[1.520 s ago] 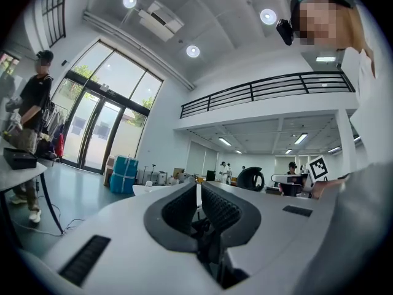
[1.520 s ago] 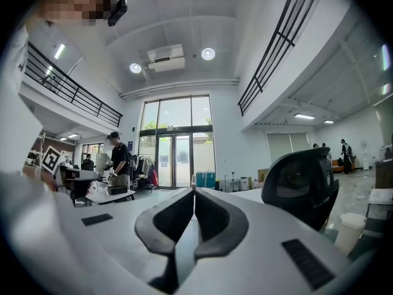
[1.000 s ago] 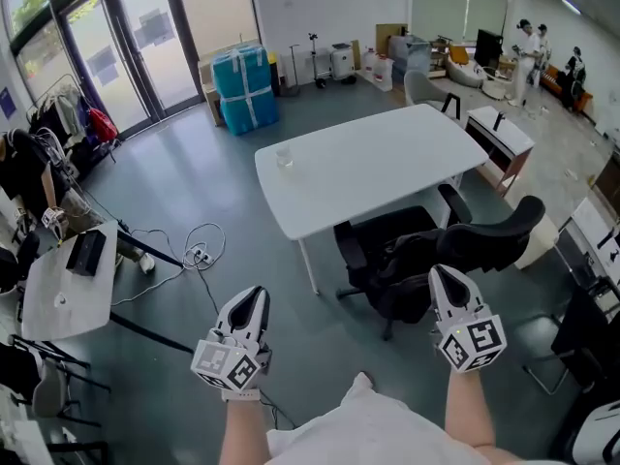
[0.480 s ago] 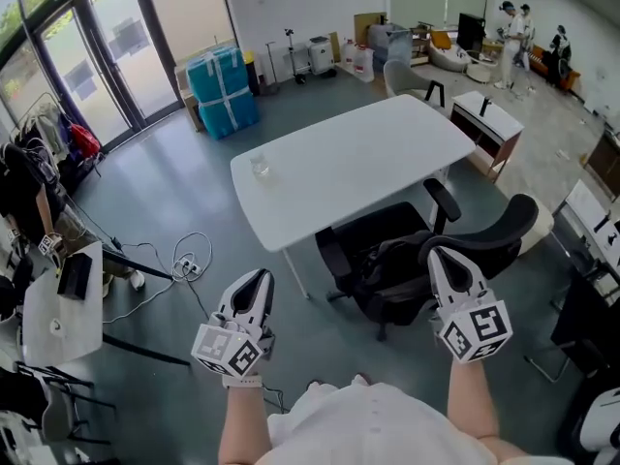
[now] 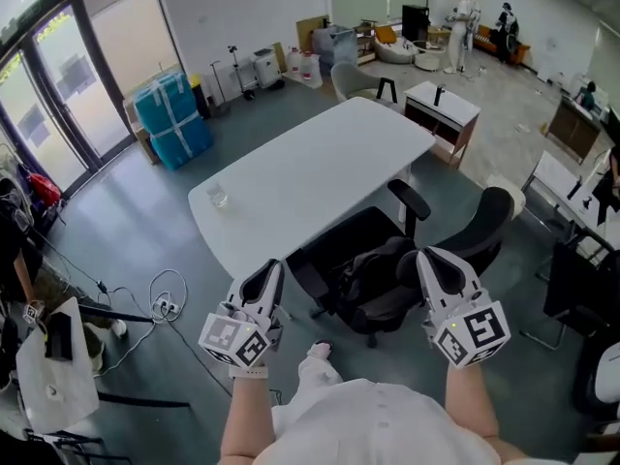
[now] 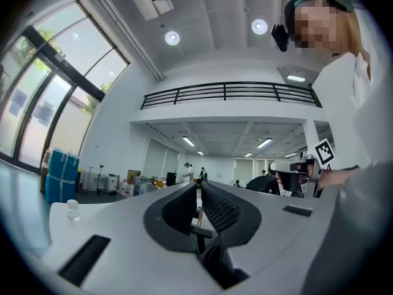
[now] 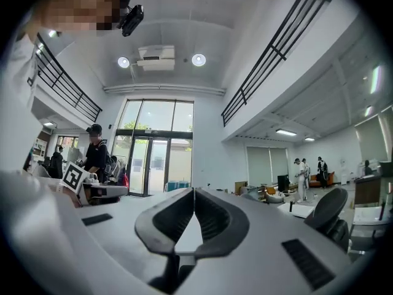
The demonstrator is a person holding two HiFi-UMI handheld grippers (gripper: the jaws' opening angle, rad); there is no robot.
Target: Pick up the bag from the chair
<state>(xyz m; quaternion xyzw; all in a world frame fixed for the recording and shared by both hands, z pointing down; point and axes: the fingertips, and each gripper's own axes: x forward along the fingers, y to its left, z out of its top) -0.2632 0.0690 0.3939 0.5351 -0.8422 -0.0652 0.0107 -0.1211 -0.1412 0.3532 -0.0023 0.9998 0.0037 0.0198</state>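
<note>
Open floor (image 5: 145,221) on the left and near side. White table (image 5: 310,172) runs diagonally ahead, its near corner just beyond the left gripper (image 5: 270,271). Black chair (image 5: 484,235) is tucked against the table's near right edge, with the backrest to the right and an armrest close to the table edge. Cables (image 5: 167,294) on the floor to the left, plus a small side table (image 5: 53,376) at the lower left. Clear cup (image 5: 219,198) near the table's left end.

Bag (image 5: 373,277) lies on the chair seat. In the head view it sits between the two grippers and ahead of them; neither touches it. Right gripper (image 5: 427,260) is nearer, above the seat's right side.

Both grippers level. Left jaws together, nothing between them. Right jaw tips meet, nothing in them.

Bag and chair are both black, so the bag's outline and handles are hard to separate from the seat. Chair base mostly hidden under the seat. Neither gripper view shows the bag; the right gripper view catches only the chair back at its right edge.
</note>
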